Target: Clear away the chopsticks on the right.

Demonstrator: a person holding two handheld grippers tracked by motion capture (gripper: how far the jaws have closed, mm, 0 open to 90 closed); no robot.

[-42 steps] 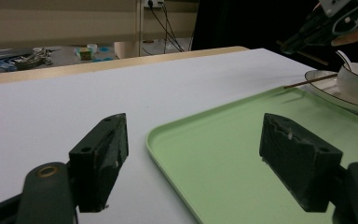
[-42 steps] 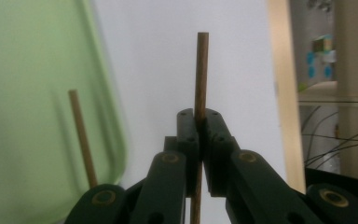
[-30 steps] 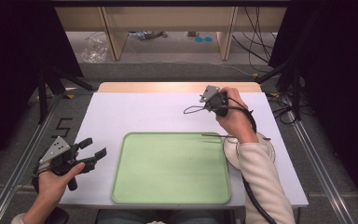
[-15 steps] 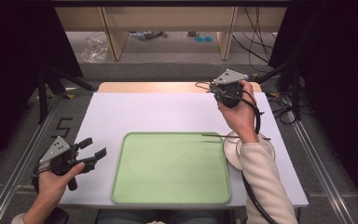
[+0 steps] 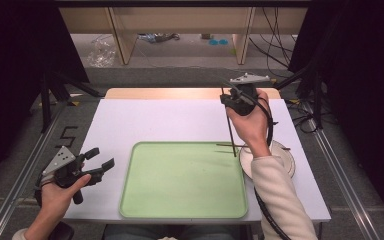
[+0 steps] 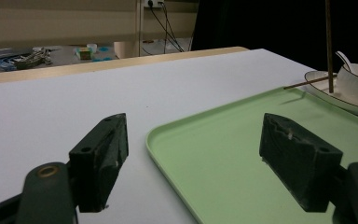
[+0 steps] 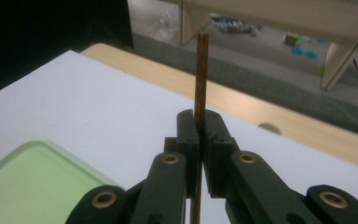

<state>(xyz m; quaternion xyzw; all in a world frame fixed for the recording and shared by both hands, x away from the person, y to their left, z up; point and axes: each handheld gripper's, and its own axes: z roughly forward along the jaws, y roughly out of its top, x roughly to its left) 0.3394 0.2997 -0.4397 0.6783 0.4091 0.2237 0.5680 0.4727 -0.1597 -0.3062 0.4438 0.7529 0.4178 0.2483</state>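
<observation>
My right gripper [image 5: 228, 100] [image 7: 199, 123] is raised over the far right of the white table [image 5: 160, 122], shut on a thin brown chopstick [image 5: 231, 135] [image 7: 201, 70]. The chopstick [image 6: 328, 46] stands nearly upright, its lower tip near the tray's right edge. A second chopstick [image 5: 226, 145] [image 6: 307, 84] lies flat across that edge toward the plate. My left gripper [image 5: 102, 159] [image 6: 196, 140] is held open and empty just left of the green tray [image 5: 180, 180] [image 6: 242, 154].
A white plate [image 5: 286, 160] with a white bowl [image 6: 356, 84] and a spoon [image 6: 342, 58] sits right of the tray, partly hidden by the right forearm. Wooden shelving and cables lie beyond the table's far edge.
The right hand has shifted right and turned its gripper, and the held chopstick now hangs nearly upright. The left gripper has stayed put.
</observation>
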